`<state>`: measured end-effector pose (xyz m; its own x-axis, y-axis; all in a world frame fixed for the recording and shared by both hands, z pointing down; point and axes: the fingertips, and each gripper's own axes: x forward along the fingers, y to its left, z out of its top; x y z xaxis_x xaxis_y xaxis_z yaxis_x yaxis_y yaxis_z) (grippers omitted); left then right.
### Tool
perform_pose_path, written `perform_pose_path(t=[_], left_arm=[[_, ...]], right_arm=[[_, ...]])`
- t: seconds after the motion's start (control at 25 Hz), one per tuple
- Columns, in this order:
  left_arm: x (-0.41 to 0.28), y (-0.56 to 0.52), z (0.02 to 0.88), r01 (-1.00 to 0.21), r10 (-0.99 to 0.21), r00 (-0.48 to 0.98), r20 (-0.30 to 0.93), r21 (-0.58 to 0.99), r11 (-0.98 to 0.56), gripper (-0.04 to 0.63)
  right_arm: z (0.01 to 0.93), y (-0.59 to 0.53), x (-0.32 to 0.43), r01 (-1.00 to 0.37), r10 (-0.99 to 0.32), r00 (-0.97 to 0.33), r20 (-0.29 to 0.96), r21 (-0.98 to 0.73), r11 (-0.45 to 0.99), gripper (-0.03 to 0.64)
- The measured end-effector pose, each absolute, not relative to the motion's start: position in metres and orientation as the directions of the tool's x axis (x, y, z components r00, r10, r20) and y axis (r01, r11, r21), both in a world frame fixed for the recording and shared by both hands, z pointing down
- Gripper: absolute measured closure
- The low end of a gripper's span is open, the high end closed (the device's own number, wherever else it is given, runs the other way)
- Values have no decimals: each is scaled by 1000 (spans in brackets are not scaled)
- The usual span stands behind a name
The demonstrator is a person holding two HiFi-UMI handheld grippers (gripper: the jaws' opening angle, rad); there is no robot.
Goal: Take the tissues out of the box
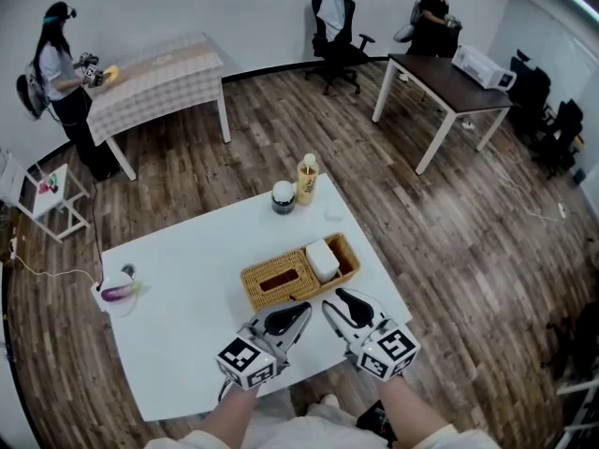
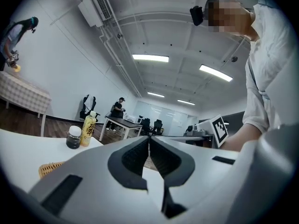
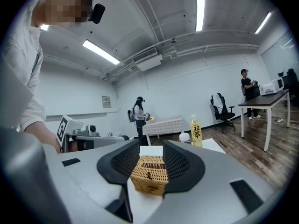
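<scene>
**Right claw spread before the wicker box, left claw pressed together**

Your right gripper (image 3: 151, 144) has its jaws standing apart, roughly half spread. In the right gripper view, the wicker tissue box (image 3: 149, 174) shows in the gap between them. It sits on the white table (image 1: 178, 344) just past the tips, and the pads are not pressing on it. Nothing is pinched there.

Your left gripper (image 2: 149, 140) has its jaws pressed together at the tips, with nothing between them.

In the head view, both grippers hover over the table's near edge, the left gripper (image 1: 305, 309) just beside the right gripper (image 1: 330, 299). The wicker tissue box (image 1: 281, 283) lies at their 12 o'clock. A white stack of tissues (image 1: 322, 258) rests on its 3 o'clock end. Further on at 12 o'clock, by the table's far edge, a yellow bottle (image 1: 307, 178) stands upright, with a dark jar (image 1: 284, 197) at its 8 o'clock.
</scene>
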<state>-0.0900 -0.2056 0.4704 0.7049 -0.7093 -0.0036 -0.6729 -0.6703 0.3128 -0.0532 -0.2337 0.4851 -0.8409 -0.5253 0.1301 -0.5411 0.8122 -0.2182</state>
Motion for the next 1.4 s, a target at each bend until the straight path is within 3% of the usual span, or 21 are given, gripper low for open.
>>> perform_pose_path(t=[0.44,1.4], left_arm=[[-95,-210,478,-666,-702,712,12,328,-670,589],[-95,-227,497,-650,-686,726,51,377,-660,589]], right_arm=[[518,-265,-53,-610,-581,-792,187,-201,767,394],[576,-322,-52,-698,-633,-698,335,-124,705,336]])
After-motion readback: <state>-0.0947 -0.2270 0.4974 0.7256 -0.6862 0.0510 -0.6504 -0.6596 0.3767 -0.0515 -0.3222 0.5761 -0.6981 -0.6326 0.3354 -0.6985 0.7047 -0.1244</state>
